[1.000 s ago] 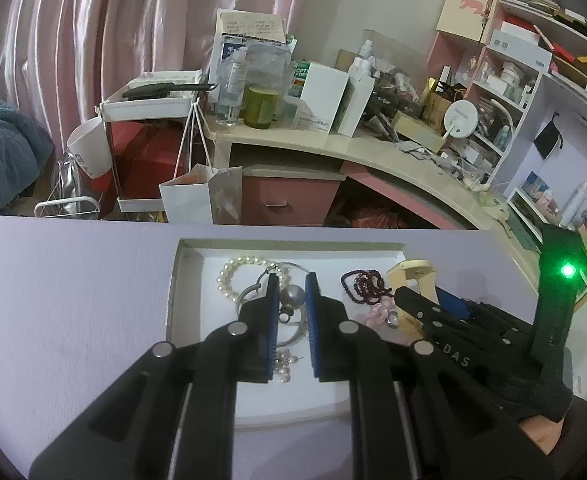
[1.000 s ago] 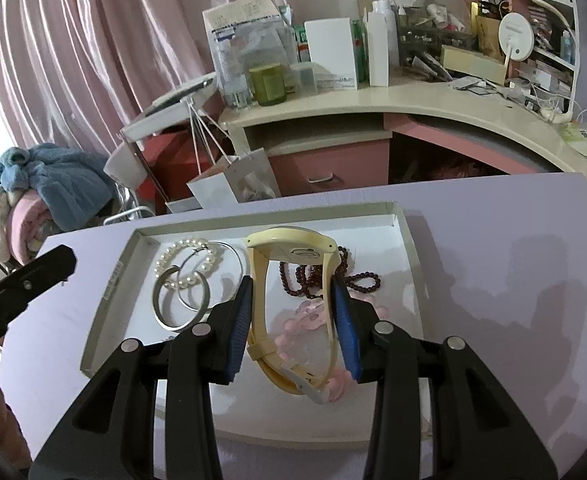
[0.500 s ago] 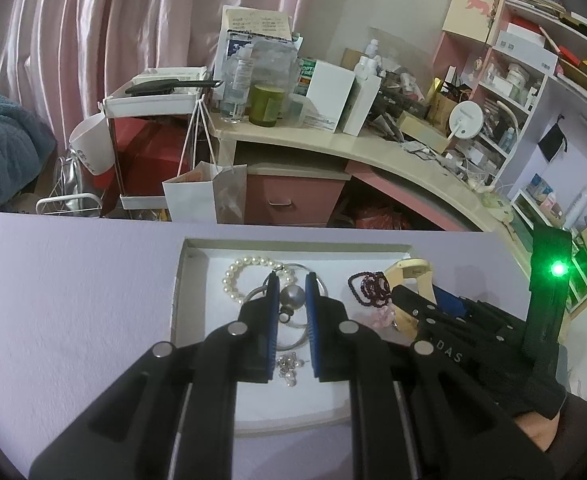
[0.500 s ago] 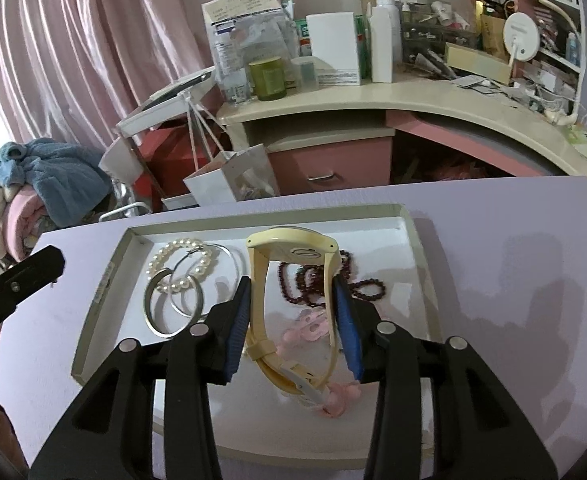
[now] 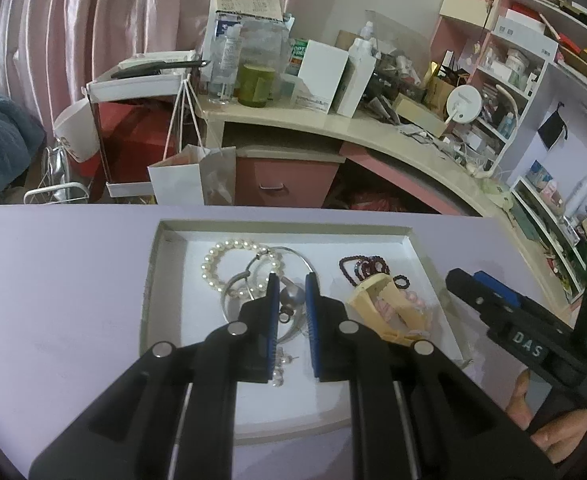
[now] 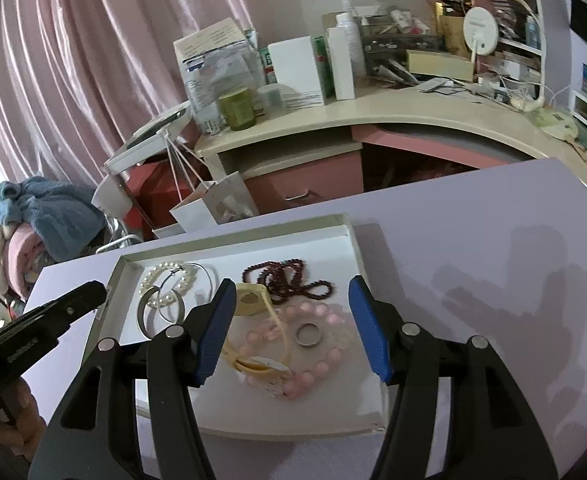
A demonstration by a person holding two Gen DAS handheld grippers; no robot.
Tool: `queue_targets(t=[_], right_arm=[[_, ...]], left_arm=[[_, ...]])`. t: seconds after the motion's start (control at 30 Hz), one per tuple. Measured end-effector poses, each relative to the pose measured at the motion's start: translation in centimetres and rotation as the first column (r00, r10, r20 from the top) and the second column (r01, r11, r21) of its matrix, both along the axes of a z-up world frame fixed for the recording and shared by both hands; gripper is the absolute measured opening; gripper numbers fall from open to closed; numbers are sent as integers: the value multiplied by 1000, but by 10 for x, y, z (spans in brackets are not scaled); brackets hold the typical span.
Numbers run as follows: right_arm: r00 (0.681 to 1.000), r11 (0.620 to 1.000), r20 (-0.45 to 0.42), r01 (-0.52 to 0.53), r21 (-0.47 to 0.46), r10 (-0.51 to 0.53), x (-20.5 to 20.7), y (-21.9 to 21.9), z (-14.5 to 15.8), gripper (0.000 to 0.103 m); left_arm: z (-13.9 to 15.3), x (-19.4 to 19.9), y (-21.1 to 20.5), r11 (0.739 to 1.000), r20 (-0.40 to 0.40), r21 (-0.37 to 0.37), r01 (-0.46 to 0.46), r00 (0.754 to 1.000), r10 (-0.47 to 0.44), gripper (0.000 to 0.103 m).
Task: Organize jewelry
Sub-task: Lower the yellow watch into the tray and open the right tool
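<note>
A shallow white tray (image 5: 149,288) lies on the lilac table. My left gripper (image 5: 292,280) hangs over its middle, shut on a grey bead earring (image 5: 291,297). Beneath it lie a pearl bracelet (image 5: 229,248) and silver hoops (image 6: 149,312). My right gripper (image 6: 292,284) is opening above the tray's right half, its pads clear of everything. Between and below them the yellow watch (image 6: 249,300) lies on its side across a pink bead bracelet (image 6: 325,356). A silver ring (image 6: 307,334) sits inside that bracelet. Dark red beads (image 6: 281,276) are heaped behind.
Small pearl earrings (image 5: 277,368) lie near the tray's front. Beyond the table stand a cluttered curved desk (image 6: 373,116), a white paper bag (image 5: 189,180) and pink curtains (image 6: 73,60). Shelves (image 5: 533,72) fill the right. Bare lilac table (image 6: 473,260) spreads right of the tray.
The right jaws spread apart and let go of the yellow watch, which tipped from upright to lying on the pink bracelet. The left gripper sank slightly, still holding the grey bead earring.
</note>
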State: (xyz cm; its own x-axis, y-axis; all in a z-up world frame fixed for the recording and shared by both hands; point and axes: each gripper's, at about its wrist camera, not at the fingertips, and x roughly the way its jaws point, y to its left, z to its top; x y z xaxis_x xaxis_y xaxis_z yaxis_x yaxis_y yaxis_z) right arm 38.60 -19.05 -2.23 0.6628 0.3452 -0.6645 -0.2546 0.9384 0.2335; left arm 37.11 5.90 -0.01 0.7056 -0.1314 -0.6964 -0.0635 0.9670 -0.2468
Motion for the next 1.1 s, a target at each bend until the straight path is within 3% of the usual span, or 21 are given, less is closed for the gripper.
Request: queue_targets(t=[0.07,0.17,0.33,0.53,0.8,1.1], right_arm=[[1000,1000,-4,4,2,-4,-1,-1,-1,60],[1000,1000,5,9,4,-9,-8,-4,2,60],[1000,1000,27,11,12,-11,-26,-10,8,61],[998,1000,64,3,19,-5,-50,-11,14,74],[987,998,147,61,15,-63,-95,-27,25,95],[977,998,209,43,38,-50,-138,-31,34,101]], left_arm=[[-1,0,-3,1000,1,-13,18,1000,-18,16],[3,-9,-4,1000,30,2,0,1000,0,66],[11,-35,15,998,66,-48,-36,997,40,71],[18,-81,32,992,103,-16,-124,987,125,84],[23,-144,25,979,149,29,-201,969,195,99],[24,-192,5,976,202,19,-218,957,210,101]])
